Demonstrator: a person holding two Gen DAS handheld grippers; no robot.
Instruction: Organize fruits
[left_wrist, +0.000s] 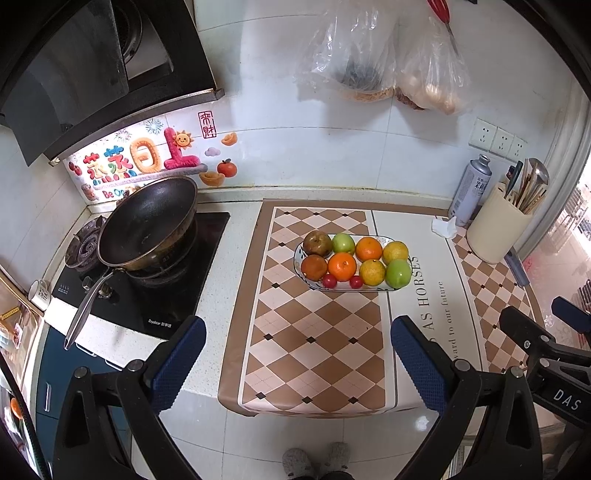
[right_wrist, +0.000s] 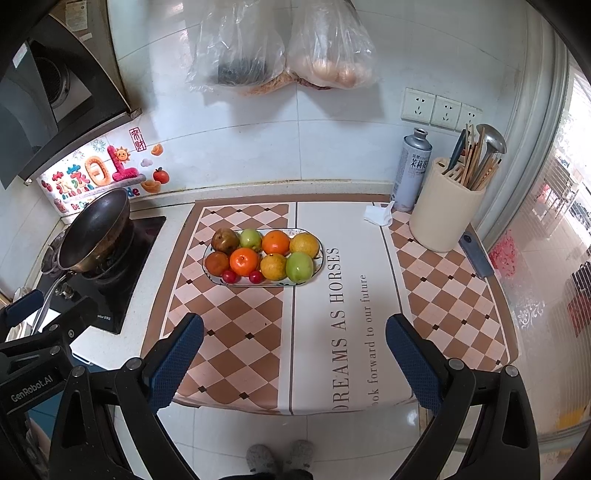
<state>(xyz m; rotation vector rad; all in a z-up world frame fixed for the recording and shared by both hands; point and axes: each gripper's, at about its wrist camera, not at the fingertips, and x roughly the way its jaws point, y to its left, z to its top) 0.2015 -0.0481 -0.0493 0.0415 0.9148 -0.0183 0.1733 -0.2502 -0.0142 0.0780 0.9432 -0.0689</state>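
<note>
The fruit sits in an oval plate (right_wrist: 317, 264) with a pale patterned rim, resting on the diamond-checked mat (right_wrist: 236, 332) toward the back of my counter, its right end just reaching the mat's white lettered band. Eight round fruits fill it in two rows. The back row, from the left, is a brownish mottled fruit (right_wrist: 225, 239), a small green apple (right_wrist: 251, 238), a bright orange (right_wrist: 275, 242) and a yellow citrus (right_wrist: 304, 244). The front row starts with a dull dark-orange fruit (right_wrist: 217, 263), then a glossy orange (right_wrist: 243, 261) with its stem dimple facing up, a yellow-green citrus (right_wrist: 273, 266) and a larger green apple (right_wrist: 299, 267). Two small red tomatoes (right_wrist: 229, 276) lie at the near rim, one on each side of that glossy orange. The fruits are packed so that they touch one another.

My left gripper (left_wrist: 297, 341) is spread wide, with nothing between its blue pads, and hangs over the near part of the mat, well apart from the plate. My right gripper (right_wrist: 294, 338) is likewise spread wide and empty, over the lettered band.

Left of the mat a dark wok (left_wrist: 147, 221) sits tilted on the stove. At the back right stand a grey spray can (right_wrist: 412, 170) and a cream utensil holder (right_wrist: 443, 210), with a crumpled tissue (right_wrist: 378, 216) beside the can. Two clear plastic bags (right_wrist: 280, 44) hang on the tiled wall above.
</note>
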